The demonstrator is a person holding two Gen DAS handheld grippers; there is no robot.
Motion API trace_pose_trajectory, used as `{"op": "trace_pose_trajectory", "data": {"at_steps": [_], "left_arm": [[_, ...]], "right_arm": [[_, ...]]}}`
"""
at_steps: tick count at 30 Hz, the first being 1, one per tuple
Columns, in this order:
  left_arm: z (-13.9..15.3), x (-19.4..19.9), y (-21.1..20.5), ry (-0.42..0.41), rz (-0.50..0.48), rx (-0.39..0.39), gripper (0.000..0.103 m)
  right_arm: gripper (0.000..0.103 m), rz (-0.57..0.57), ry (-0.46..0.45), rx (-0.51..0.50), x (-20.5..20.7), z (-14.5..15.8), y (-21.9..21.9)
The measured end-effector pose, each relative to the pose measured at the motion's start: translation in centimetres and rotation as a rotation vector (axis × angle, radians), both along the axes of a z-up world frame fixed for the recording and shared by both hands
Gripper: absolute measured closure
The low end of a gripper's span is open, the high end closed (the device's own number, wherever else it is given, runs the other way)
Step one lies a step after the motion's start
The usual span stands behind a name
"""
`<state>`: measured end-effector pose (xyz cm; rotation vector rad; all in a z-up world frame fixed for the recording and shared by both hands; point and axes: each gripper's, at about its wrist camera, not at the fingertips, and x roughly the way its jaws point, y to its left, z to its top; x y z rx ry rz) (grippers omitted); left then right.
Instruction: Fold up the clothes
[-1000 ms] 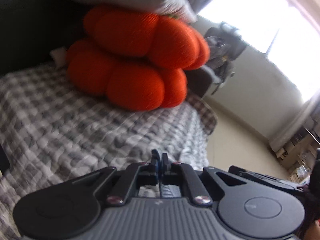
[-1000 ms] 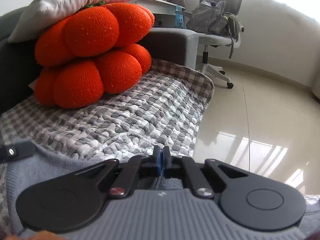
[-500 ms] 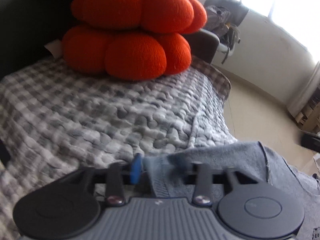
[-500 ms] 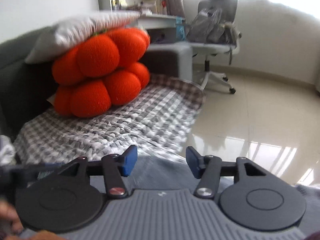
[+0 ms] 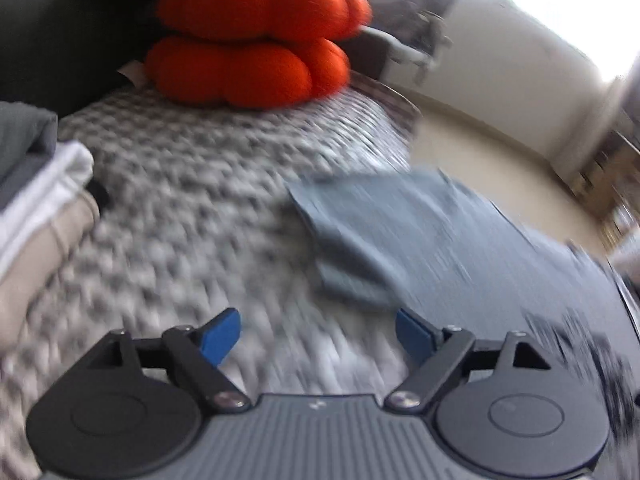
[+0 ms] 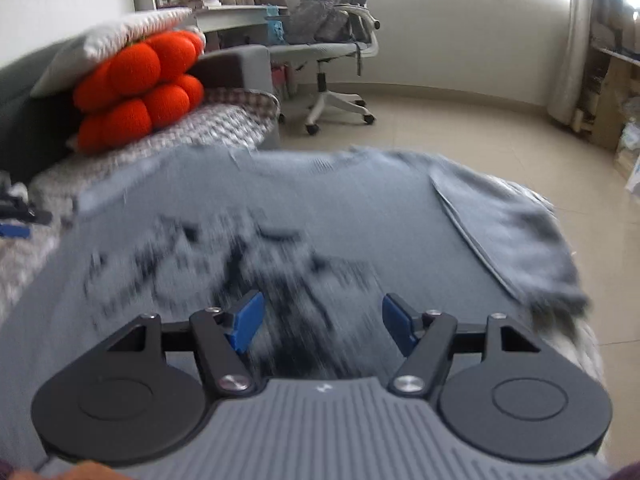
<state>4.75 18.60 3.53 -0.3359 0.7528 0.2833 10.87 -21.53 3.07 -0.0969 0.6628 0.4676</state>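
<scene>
Left gripper [image 5: 318, 334] jaws wide, opening, nothing between, above checked blanket [image 5: 192, 200]. Right gripper [image 6: 323, 322] jaws wide, opening, empty, over grey shirt [image 6: 280, 216] spread flat on blanket. Beyond, orange cushion [image 6: 140, 92].

Grey-blue shirt [image 6: 320, 200] with black print, grey-and-white checked blanket [image 5: 192, 208], orange cushions [image 5: 248, 36] far left under a pale grey pillow [image 6: 116, 44], white and beige folded clothes [image 5: 36, 216] near left, blue gripper pads [image 6: 248, 320], cream floor [image 6: 460, 128]

left claw [image 5: 318, 330] and right claw [image 6: 322, 322] opening (nothing between).
</scene>
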Motion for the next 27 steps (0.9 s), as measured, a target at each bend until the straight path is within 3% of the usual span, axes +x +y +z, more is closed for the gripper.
{"op": "trace_pose_trajectory", "data": {"at_steps": [4,7,10,14,19,23,24,27], "left_arm": [[0.5,-4.2,-4.2,-0.03,-0.073,0.035,0.02],[0.7,-7.1,-6.8,-0.043,-0.085,0.078,0.035],[0.1,-8.9,-7.8,-0.032,-0.092,0.04,0.035],[-1.5,-10.7,-8.9,-0.004,-0.08,-0.005,0.034],[-2.0,-12.6,-10.8,-0.022,-0.112,0.076,0.033],[-1.8,-14.6,-10.6,-0.027,-0.11,0.032,0.033],[-1.8,-15.2,-10.4,-0.026,-0.101,0.023,0.033],[-1.9,-17.1,-9.8,-0.032,-0.039,0.012,0.046]], "right_arm": [[0.034,-0.003,0.002,0.009,-2.5,-1.1,-2.3],[0.034,-0.04,-0.005,0.052,-4.5,-1.5,-4.6],[0.033,-0.06,-0.013,0.087,-6.5,-2.1,-6.4],[0.031,-0.04,-0.074,0.038,-9.9,-2.2,-8.1],[0.024,-0.062,-0.063,0.055,-12.0,-2.4,-11.1],[0.025,-0.078,-0.061,0.112,-13.7,-2.8,-13.7],[0.026,-0.078,-0.06,0.132,-14.3,-2.9,-14.2],[0.05,-0.07,-0.055,0.199,-16.1,-3.0,-15.7]]}}
